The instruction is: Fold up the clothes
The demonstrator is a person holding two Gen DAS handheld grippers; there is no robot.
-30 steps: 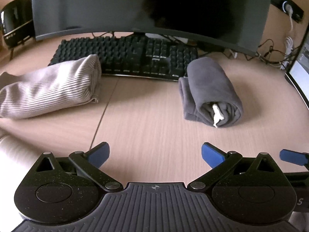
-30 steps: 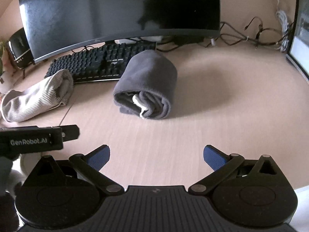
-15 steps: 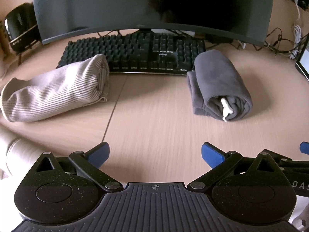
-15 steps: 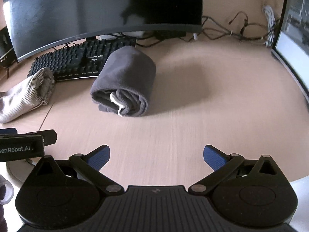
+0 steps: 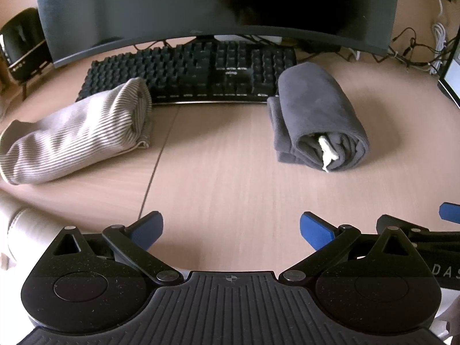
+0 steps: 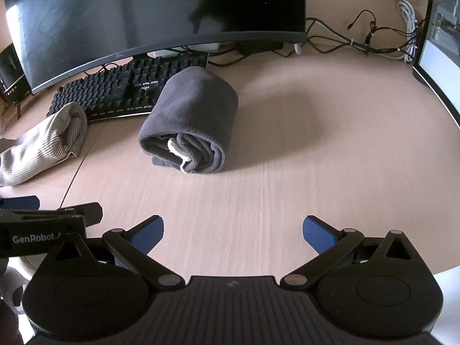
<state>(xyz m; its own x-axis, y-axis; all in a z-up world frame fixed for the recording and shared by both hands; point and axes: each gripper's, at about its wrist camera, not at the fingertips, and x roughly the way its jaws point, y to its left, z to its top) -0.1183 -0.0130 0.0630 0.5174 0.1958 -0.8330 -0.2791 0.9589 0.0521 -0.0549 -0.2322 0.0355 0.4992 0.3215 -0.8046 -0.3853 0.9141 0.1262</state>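
A dark grey garment (image 5: 316, 118) lies rolled up on the wooden desk (image 5: 230, 178), its open end with a white tag facing me; it also shows in the right wrist view (image 6: 192, 120). A beige ribbed garment (image 5: 77, 132) lies rolled at the left, also seen in the right wrist view (image 6: 43, 143). My left gripper (image 5: 231, 230) is open and empty near the desk's front edge, well short of both rolls. My right gripper (image 6: 233, 231) is open and empty, just right of the left one.
A black keyboard (image 5: 195, 72) and a curved monitor (image 5: 215, 3) stand behind the rolls. Cables (image 6: 359, 43) run at the back right beside a second screen (image 6: 437, 54). A black speaker (image 5: 20, 46) sits far left. A beige cylinder (image 5: 26, 230) lies near left.
Both grippers have shifted slightly and drawn back a little from the rolls. The two rolled garments have not moved. The jaws stay open.
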